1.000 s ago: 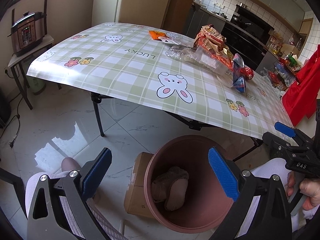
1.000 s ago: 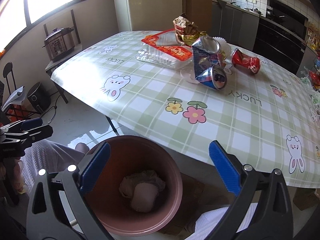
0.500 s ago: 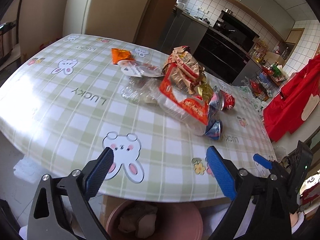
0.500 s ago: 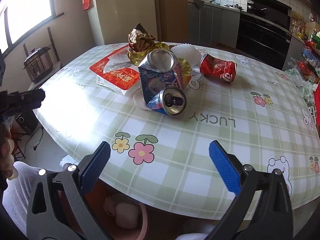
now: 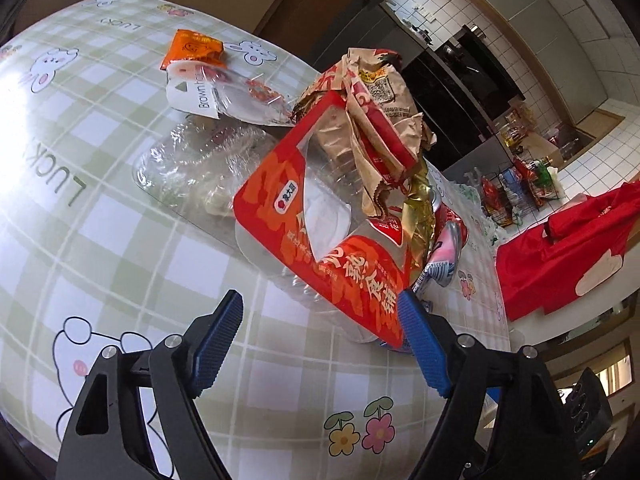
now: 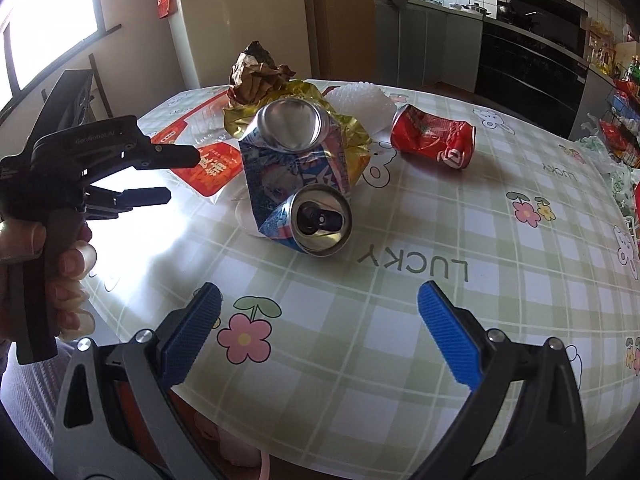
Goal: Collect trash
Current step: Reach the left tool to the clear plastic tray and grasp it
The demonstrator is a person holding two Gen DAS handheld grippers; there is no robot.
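Trash lies heaped on the checked tablecloth (image 5: 100, 240). In the left wrist view a clear plastic tray with a red paper sleeve (image 5: 320, 236) lies just ahead of my open, empty left gripper (image 5: 320, 324). Crumpled brown paper (image 5: 376, 120) sits on top of it. In the right wrist view a crushed blue can (image 6: 296, 184) lies ahead of my open, empty right gripper (image 6: 320, 312). A crushed red can (image 6: 434, 138) lies further right. The left gripper (image 6: 160, 178) also shows at the left, beside the red sleeve (image 6: 212, 166).
An orange packet (image 5: 192, 46) and a clear wrapper (image 5: 224, 92) lie at the far side of the table. A pink bin's rim (image 6: 264, 470) shows below the table edge. Red cloth (image 5: 568, 240) hangs at the right. Kitchen counters stand behind.
Both grippers have risen from above the pink bin and moved forward over the table towards the trash heap. Both stay open and empty.
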